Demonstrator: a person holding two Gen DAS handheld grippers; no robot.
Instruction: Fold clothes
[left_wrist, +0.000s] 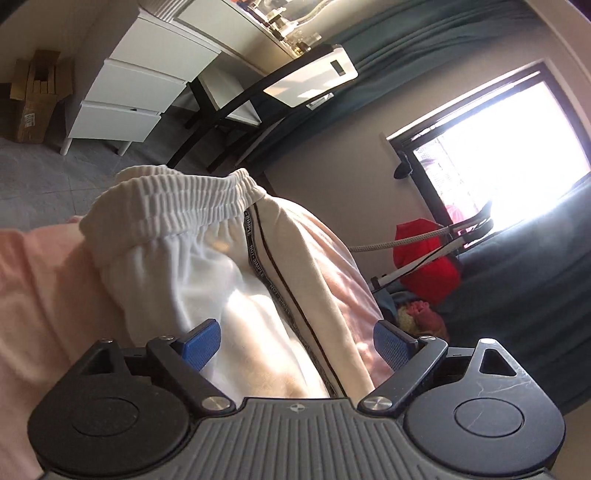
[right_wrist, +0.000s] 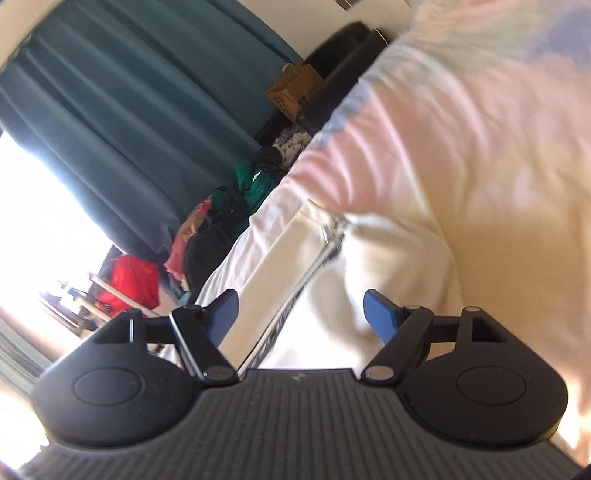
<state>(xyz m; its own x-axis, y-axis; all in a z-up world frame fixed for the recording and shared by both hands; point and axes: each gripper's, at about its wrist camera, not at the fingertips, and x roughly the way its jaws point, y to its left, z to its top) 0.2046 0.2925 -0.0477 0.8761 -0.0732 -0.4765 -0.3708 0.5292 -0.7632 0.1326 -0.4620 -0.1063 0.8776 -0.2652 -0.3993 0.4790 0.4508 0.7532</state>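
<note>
A pink bed sheet covers the bed and fills the lower left of the left wrist view; in the right wrist view the same sheet takes up the upper right, blurred there. Dark teal curtains hang beside a bright window, overexposed in both views. A white drawer unit stands on the grey floor, with cardboard boxes just beside it. A red bag sits near the window, and a heap of mixed clothing lies along the edge of the bed.

The white trousers lie on the sheet, elastic waistband bunched and raised at the far end, a dark-edged side stripe with printed lettering running lengthwise toward the camera. In the right wrist view the trousers appear cream-white and creased, the stripe passing between the fingers.

Left claw: jaws spread wide over the trouser fabric, blue pads on either side of it (nothing pinched). Right claw: likewise wide apart above the trousers, blue pads clear of each other; whether either pad touches the cloth cannot be told.
</note>
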